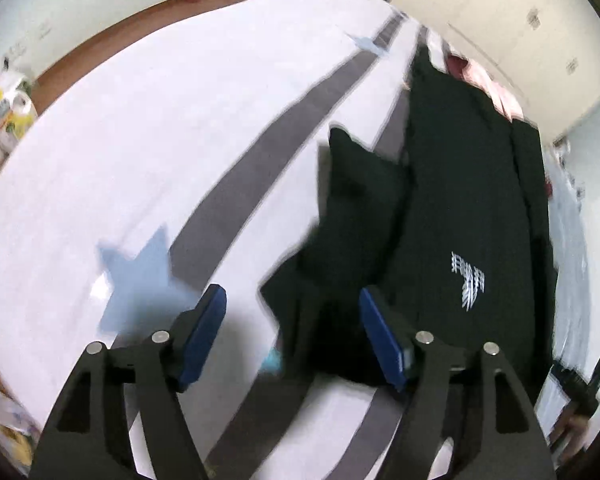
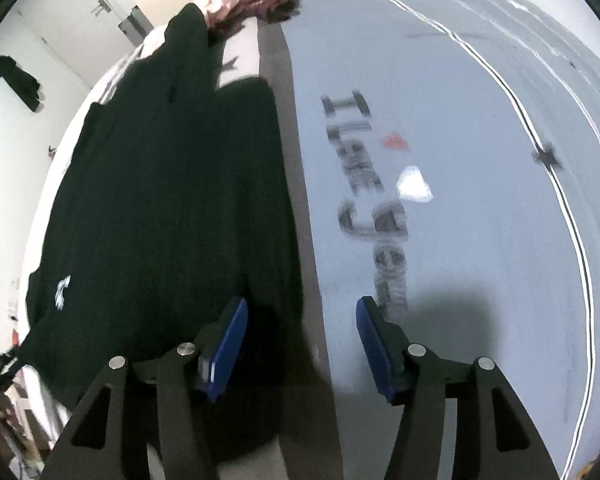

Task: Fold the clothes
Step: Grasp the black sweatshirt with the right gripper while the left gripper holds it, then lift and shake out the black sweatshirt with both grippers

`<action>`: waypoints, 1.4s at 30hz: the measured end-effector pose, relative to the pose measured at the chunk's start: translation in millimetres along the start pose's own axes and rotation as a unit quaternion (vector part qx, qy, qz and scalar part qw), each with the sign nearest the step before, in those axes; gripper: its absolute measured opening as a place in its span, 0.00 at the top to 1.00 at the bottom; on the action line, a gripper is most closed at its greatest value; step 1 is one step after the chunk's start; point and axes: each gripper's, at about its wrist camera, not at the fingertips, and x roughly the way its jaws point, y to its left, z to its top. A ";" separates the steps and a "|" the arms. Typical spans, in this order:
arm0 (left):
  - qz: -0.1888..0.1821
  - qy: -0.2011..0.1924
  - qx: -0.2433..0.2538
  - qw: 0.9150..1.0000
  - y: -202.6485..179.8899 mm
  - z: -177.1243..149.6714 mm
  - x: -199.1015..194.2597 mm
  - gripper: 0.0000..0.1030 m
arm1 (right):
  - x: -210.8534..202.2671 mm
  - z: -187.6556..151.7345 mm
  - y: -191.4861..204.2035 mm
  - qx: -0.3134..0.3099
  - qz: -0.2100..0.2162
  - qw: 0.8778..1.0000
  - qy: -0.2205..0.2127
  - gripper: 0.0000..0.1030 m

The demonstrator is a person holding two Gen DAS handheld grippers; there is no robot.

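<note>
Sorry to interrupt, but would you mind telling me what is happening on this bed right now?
A person with a handheld gripper in each hand is folding clothes. A black garment with a small white logo lies spread lengthwise on the bed cover. The left gripper is open near a bunched black sleeve; the right gripper is open at the garment's other edge. Neither grips any cloth. Pink and maroon clothes lie heaped at the far end.

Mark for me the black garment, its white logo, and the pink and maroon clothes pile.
Black garment [image 1: 468,184]: left wrist view, on the flat body panel.
White logo [image 1: 469,281]: left wrist view, middle of the print.
Pink and maroon clothes pile [image 2: 256,0]: right wrist view, on the maroon piece.
</note>
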 end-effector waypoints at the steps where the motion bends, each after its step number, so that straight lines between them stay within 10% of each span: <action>1: -0.005 0.002 -0.005 1.000 -0.2 1.0 11.0 0.35 | 7.9 11.9 1.6 0.001 0.002 1.000 -0.002 0.49; 10: -0.016 0.052 0.096 0.994 -50.0 37.5 90.4 0.38 | 60.7 82.6 24.4 -0.030 0.012 0.999 -0.006 0.48; 13: -0.021 0.057 0.146 0.987 -68.8 37.7 95.8 0.79 | 64.9 90.4 31.1 -0.050 0.024 0.998 -0.010 0.48; 16: -0.020 0.061 0.176 0.982 -80.0 40.0 97.2 0.92 | 73.2 102.9 41.6 -0.065 0.047 0.997 -0.006 0.51; 19: -0.014 0.041 0.184 0.982 -86.7 52.8 82.4 0.95 | 75.7 113.3 42.5 -0.064 0.047 0.997 -0.001 0.97; 23: -0.016 -0.019 0.186 0.982 -93.9 87.5 31.1 0.95 | 47.0 119.5 16.5 -0.025 0.046 0.998 -0.036 0.97; 29: 0.018 0.003 0.206 0.978 -76.4 99.3 1.9 0.95 | -25.1 100.6 -78.6 0.092 -0.003 0.990 -0.104 0.98; 35: 0.061 0.059 0.117 0.990 -37.7 84.2 50.4 0.85 | -23.4 45.3 -161.4 0.168 -0.084 0.980 -0.059 0.97; 42: 0.070 -0.006 0.065 0.995 -30.1 31.9 8.8 0.58 | -15.1 26.9 -159.0 0.180 -0.111 0.977 -0.037 0.76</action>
